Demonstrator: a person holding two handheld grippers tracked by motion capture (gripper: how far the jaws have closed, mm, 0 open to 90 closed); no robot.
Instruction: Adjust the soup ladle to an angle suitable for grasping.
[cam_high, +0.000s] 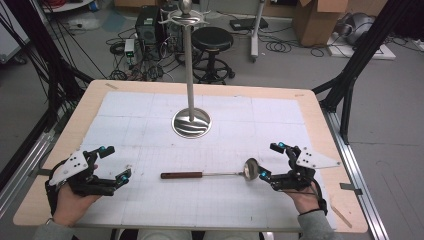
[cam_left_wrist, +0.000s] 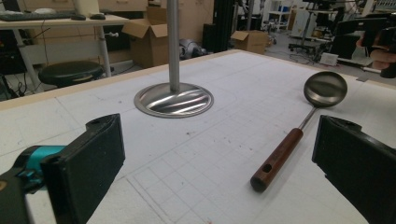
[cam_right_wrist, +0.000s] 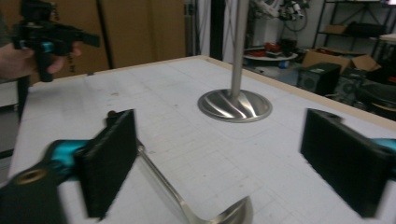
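Ladle (cam_high: 210, 174): lies flat on the table (cam_high: 320, 125) between the two grippers, wooden handle toward the left one, steel bowl just beside the right one; nothing holds it.
Stand (cam_high: 191, 121): upright pole on a round steel base, farther up the table, well apart from the ladle.
Left gripper (cam_high: 113, 164): jaws wide apart, empty, aimed across the table near the handle end.
Right gripper (cam_high: 270, 161): jaws wide apart, empty, held just above the ladle's bowl and thin shaft.
Risk, grip: the shaft is thin and smooth, so jaws closing on it may slip or let the ladle roll.
Risk, bump: a low jaw could nudge the bowl and swing the handle away from the left gripper.
Risk, stand: a swung ladle might strike the pole.
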